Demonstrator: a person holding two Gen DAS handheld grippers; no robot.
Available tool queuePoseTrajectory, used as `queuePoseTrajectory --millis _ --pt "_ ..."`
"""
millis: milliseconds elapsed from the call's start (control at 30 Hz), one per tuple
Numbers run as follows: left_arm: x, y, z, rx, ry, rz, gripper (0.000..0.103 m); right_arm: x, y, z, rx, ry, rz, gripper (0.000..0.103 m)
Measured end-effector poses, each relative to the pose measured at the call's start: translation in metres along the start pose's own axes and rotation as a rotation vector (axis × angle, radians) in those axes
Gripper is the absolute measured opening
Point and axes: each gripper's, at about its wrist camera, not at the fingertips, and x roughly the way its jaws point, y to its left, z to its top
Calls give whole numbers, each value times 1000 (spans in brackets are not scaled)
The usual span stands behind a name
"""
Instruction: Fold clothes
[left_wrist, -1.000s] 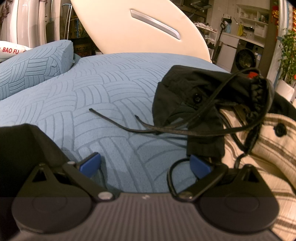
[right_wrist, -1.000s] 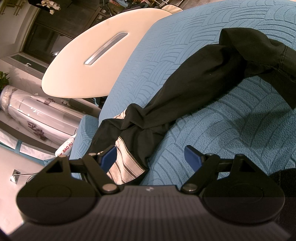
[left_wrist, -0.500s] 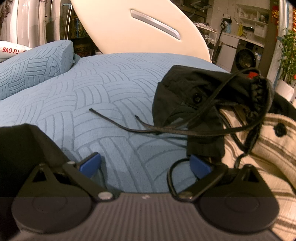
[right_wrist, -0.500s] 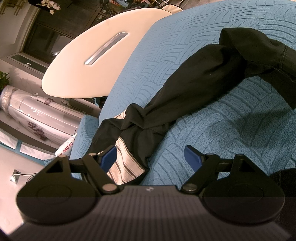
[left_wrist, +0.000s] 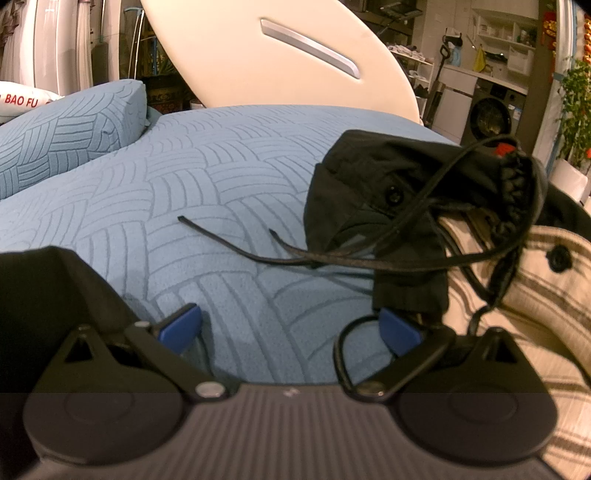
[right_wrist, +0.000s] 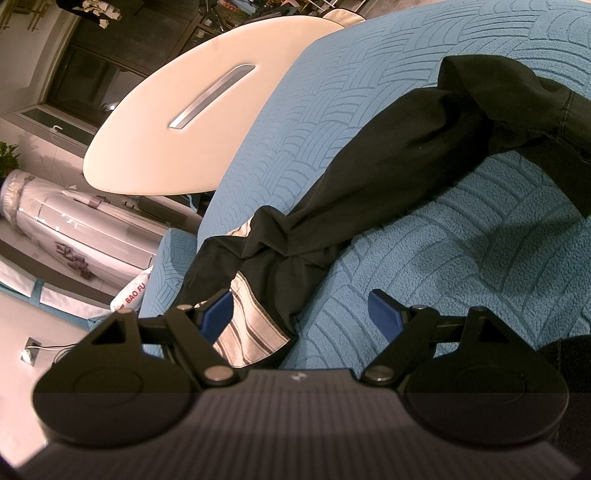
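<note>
Black garment (right_wrist: 388, 173) with striped lining is lying crumpled across blue bed cover (left_wrist: 192, 192). Left gripper (left_wrist: 290, 328) and right gripper (right_wrist: 301, 314) are both gaping wide, gripping nothing.

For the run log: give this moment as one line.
stage: pre-grasp | left gripper: open over bedspread | right gripper: open by black garment cuff | drawstrings: loose

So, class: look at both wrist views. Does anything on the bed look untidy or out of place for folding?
Yes. The black garment lies twisted and bunched, its striped lining turned out, and its drawcords trail loose across the blue bedcover.
</note>
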Motion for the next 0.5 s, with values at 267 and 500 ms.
queuePoseTrajectory --millis 267,500 --pt "0 0 0 -1 0 0 103 0 0 0 -1 0 1 83" --pt "0 0 0 -1 -1 -1 103 1 -1 1 0 1 0 83"
